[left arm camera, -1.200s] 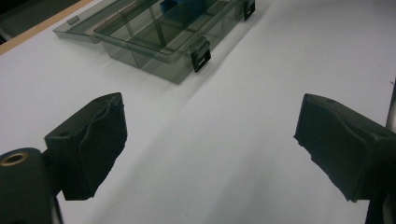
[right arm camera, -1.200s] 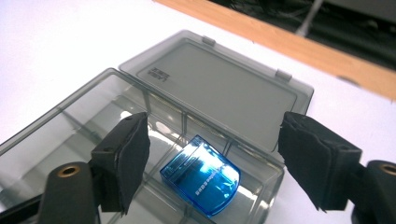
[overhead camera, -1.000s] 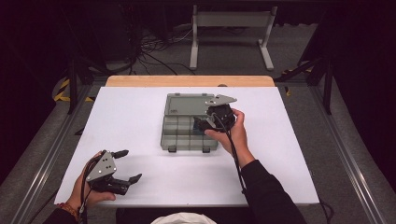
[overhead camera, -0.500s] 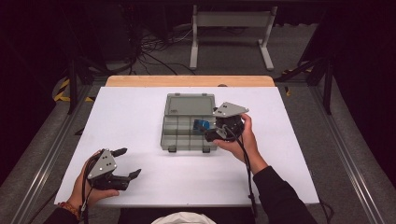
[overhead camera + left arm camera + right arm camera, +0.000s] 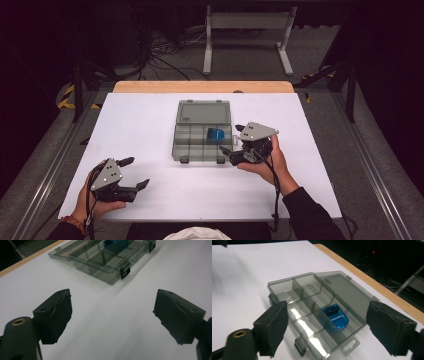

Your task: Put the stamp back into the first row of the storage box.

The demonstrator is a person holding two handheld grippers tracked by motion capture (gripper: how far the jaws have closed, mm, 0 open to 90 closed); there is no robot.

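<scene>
The right claw point(image 5: 231, 148) gapes empty beside the open grey compartment box point(image 5: 192, 147); a blue device point(image 5: 335, 317) lies in one compartment. The left claw point(image 5: 136, 172) stands open and empty over the white bench point(image 5: 150, 117), well apart from the box.

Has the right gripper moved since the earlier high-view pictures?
Yes. The right gripper has drawn back from over the compartment box toward the person, to the box's near right corner, uncovering the blue item.

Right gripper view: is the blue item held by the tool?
No, the blue item lies in a compartment of the open organizer box, clear of both pads.
</scene>
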